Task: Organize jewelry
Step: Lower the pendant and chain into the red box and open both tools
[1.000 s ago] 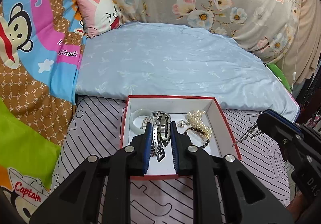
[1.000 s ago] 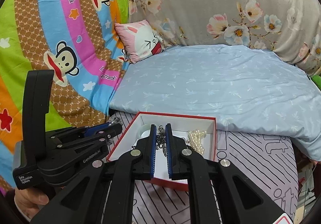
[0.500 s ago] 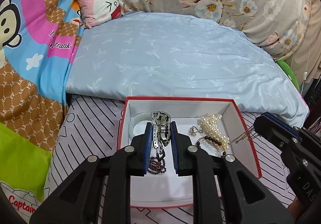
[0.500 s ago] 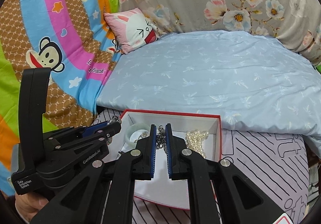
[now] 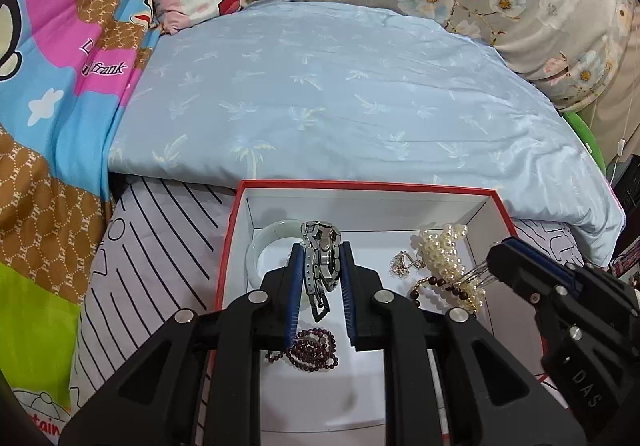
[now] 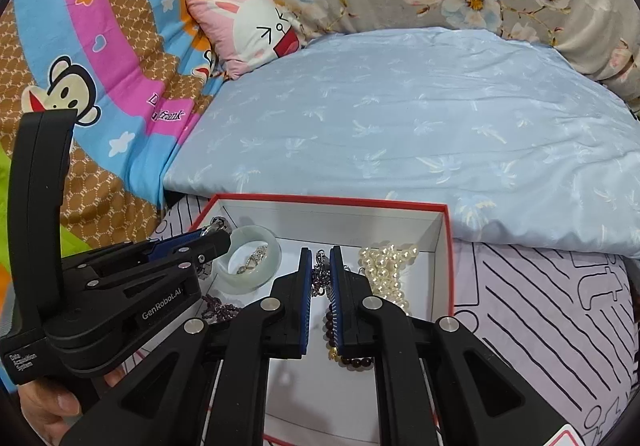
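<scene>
Nearest to me, my left gripper (image 5: pixel 320 278) has its jaws clamped on a metal link watch (image 5: pixel 322 258), the band hanging loose between the blue pads so it should drop cleanly once I let go. My right gripper (image 6: pixel 320 278) is pinched nearly together on a thin silver chain (image 6: pixel 319 274), held high, I think, to keep it from snagging the other pieces. Both sit over the red-rimmed white box (image 5: pixel 436 190), which is where the jewelry is being gathered. On its floor lie a purple bead bracelet (image 5: pixel 316 344), a pale jade bangle (image 6: pixel 252 266) at the left, a heap of pearls (image 6: pixel 386 270) at the right and a dark bead strand (image 5: pixel 434 282). Beyond the box lies a light blue quilt (image 5: pixel 340 98), then a pink rabbit pillow (image 6: pixel 252 30) against the floral cover.
</scene>
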Tool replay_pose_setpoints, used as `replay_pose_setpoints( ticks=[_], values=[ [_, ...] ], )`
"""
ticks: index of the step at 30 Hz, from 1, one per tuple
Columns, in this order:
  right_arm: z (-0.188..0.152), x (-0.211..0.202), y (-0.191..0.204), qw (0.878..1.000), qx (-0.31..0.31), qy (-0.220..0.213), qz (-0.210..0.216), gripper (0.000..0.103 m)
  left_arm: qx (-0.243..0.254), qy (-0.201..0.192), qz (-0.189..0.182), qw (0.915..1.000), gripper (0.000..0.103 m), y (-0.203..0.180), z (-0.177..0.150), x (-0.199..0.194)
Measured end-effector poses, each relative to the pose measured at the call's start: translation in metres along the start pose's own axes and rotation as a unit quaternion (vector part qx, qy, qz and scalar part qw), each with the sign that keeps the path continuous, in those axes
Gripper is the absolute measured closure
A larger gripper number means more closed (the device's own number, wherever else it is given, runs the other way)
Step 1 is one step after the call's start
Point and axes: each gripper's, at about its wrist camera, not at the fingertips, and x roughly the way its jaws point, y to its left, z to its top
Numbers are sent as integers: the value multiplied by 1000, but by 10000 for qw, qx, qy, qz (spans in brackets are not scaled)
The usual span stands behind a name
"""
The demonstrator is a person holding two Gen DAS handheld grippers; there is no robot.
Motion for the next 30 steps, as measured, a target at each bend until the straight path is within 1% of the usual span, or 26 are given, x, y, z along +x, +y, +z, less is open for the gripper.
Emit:
replay_pose_setpoints(
  ticks=[6,14,17,18,19,21,24,30],
  values=[
    [-4,16,0,9999,6,117,64,95,36,78,-26,10000,86,-2,0,11],
    [-7,22,-2,9999,42,122,-60,95,61,159,-36,9998,85,-3,-2,19],
    [-8,18,-4,9999,83,45,-123,89,99,29,-29,9999,85,-5,0,14],
    [-8,16,-5,9999,107,23,-131,86,104,2,-36,9999,84,-5,0,12],
    [-8,15,-5,9999,121,14,-121,86,96,-7,-40,9999,77,-4,2,11],
    [-7,10,-6,9998,119,-30,-146,85,28,-63,-20,10000,69,-2,4,7],
    [-7,2,-4,9997,55,-103,-217,78,16,-105,-3,9999,69,0,5,2],
    [-13,-13,-2,9995,20,-189,-264,77,1,-133,-3,9999,68,2,2,-5]
  ],
)
